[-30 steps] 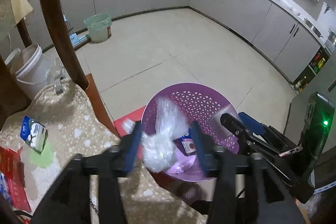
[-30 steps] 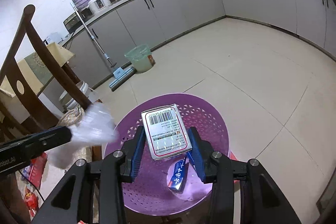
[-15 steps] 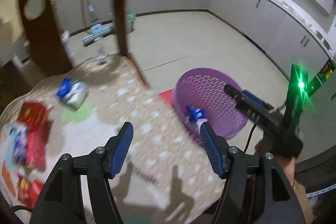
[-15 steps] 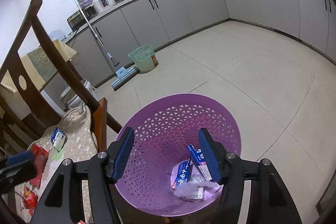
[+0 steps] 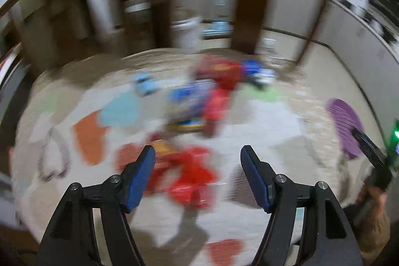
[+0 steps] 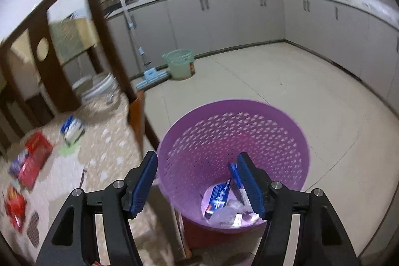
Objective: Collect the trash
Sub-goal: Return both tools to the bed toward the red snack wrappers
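Note:
My left gripper [image 5: 198, 158] is open and empty above a patterned cloth [image 5: 249, 121] strewn with wrappers; the view is motion-blurred. A red wrapper [image 5: 192, 178] lies just under it, and red and blue packets [image 5: 199, 96] lie further off. My right gripper [image 6: 197, 166] is open and empty above the purple basket [image 6: 274, 121], which holds a blue box [image 6: 218, 196], a crumpled clear bag [image 6: 227, 213] and other trash. The basket also shows at the right of the left wrist view [image 5: 345, 124].
A dark wooden chair back [image 6: 109, 41] rises beside the cloth. A blue-white carton [image 6: 71, 129] and red packets [image 6: 35, 161] lie on the cloth. A green bin [image 6: 180, 64] and a mop [image 6: 149, 74] stand on the floor by grey cabinets.
My left gripper dropped the clear bag into the basket, opened, and swung left over the cloth. My right gripper released the barcoded box into the basket and turned slightly left.

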`<state>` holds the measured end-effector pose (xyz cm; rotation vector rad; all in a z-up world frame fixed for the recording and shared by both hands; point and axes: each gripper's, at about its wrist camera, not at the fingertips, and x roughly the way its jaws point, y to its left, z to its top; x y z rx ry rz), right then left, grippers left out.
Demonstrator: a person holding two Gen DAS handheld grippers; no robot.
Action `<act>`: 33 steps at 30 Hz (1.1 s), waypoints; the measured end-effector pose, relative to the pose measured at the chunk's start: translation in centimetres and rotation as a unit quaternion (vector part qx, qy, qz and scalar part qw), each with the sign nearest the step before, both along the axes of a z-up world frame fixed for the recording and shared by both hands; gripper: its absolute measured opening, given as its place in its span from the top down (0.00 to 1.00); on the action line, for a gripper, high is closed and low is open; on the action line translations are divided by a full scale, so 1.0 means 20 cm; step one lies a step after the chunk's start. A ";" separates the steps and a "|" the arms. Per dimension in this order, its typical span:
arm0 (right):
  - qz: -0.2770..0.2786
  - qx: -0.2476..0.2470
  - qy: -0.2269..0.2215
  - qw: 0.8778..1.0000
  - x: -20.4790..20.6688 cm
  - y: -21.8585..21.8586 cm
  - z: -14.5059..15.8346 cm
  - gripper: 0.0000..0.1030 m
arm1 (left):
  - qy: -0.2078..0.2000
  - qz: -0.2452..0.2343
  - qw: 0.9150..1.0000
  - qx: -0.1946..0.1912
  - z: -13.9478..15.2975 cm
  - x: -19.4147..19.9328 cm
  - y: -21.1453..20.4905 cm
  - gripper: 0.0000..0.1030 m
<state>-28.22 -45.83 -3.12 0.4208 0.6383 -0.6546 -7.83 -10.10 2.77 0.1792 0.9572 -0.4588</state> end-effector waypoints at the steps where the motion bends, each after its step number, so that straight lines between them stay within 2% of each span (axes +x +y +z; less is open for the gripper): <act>1: 0.011 0.001 0.007 1.000 0.01 0.03 -0.01 0.32 | 0.005 0.019 1.000 0.000 -0.02 0.03 0.08 0.32; 5: 0.059 0.003 0.026 0.998 0.07 0.20 0.01 0.32 | 0.035 0.081 0.996 -0.029 -0.11 0.15 0.38 0.32; 8: 0.100 0.010 0.033 0.994 0.13 0.32 0.04 0.32 | 0.051 0.095 0.993 -0.047 -0.19 0.20 0.49 0.32; 10: 0.132 0.026 0.035 0.990 0.20 0.39 0.07 0.31 | 0.058 0.088 0.993 -0.055 -0.23 0.21 0.49 0.32; 12: 0.167 0.048 0.038 0.984 0.28 0.47 0.08 0.31 | 0.066 0.059 0.994 -0.063 -0.27 0.21 0.46 0.32; 16: 0.236 0.107 0.043 0.965 0.46 0.66 0.08 0.31 | 0.076 0.023 0.995 -0.060 -0.35 0.24 0.37 0.32; 20: 0.284 0.174 0.051 0.942 0.63 0.84 0.04 0.31 | 0.126 0.003 0.987 -0.099 -0.44 0.31 0.31 0.33; 21: 0.291 0.190 0.051 0.936 0.66 0.88 0.03 0.31 | 0.128 -0.001 0.987 -0.101 -0.45 0.32 0.30 0.38; 22: 0.296 0.204 0.051 0.932 0.69 0.91 0.02 0.31 | 0.123 -0.001 0.987 -0.099 -0.46 0.31 0.30 0.59; 26: 0.315 0.245 0.058 0.915 0.84 1.02 -0.02 0.31 | 0.114 0.004 0.988 -0.108 -0.45 0.29 0.35 0.62; 33: 0.359 0.229 0.092 0.900 0.99 1.24 -0.08 0.31 | 0.078 0.024 0.991 -0.108 -0.33 0.22 0.55 0.62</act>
